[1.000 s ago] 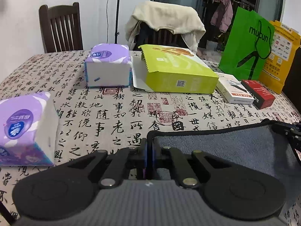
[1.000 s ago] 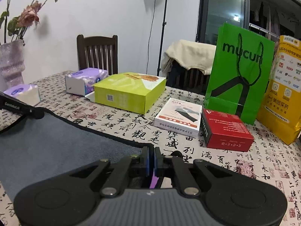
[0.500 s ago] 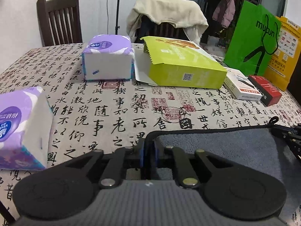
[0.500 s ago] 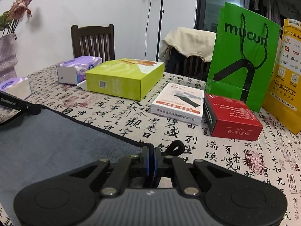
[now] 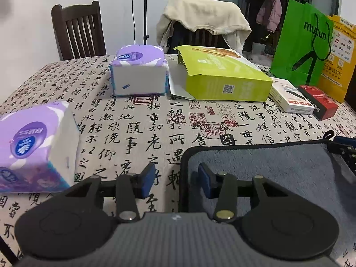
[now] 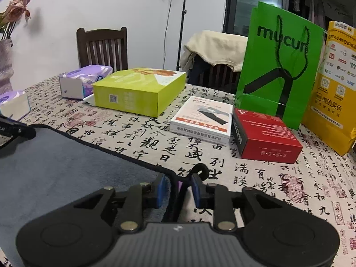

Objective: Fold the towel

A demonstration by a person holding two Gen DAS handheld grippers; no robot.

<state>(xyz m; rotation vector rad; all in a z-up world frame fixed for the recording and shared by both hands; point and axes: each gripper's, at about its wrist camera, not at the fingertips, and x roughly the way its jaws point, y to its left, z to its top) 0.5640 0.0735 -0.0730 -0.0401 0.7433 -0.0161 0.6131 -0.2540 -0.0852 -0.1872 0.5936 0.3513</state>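
— Both sets of jaws stand apart: our left gripper [image 5: 175, 180] straddles the near left corner of the towel [image 5: 267, 169] with nothing pinched, and our right gripper [image 6: 176, 189] is parted too, the black piping of the right corner running between its blue pads.

— Where does the towel lie?

— Flat on the tablecloth [image 5: 138, 120], close to us, spanning the space between the two grippers. Grey pile, black bound edge, a small hanging loop [image 6: 201, 170] at the right corner.

— How do we expect it to handle?

— Soft and light, we judge; it will sag wherever we don't support it, and the pile should give the pads good friction. The bound corners look the firmest place to pinch, so we'd take it there, one corner per gripper.

— Anything readable?

— The green bag [image 6: 278, 66] says "mucun". The yellow bag [image 6: 333, 84] and the tablecloth carry Chinese characters. A QR code sits on the lime box [image 5: 222, 77]. The tissue packs [image 5: 139, 73] have a label too blurred to read, and the print on the white box [image 6: 204, 120] and red box [image 6: 264, 135] is too small.
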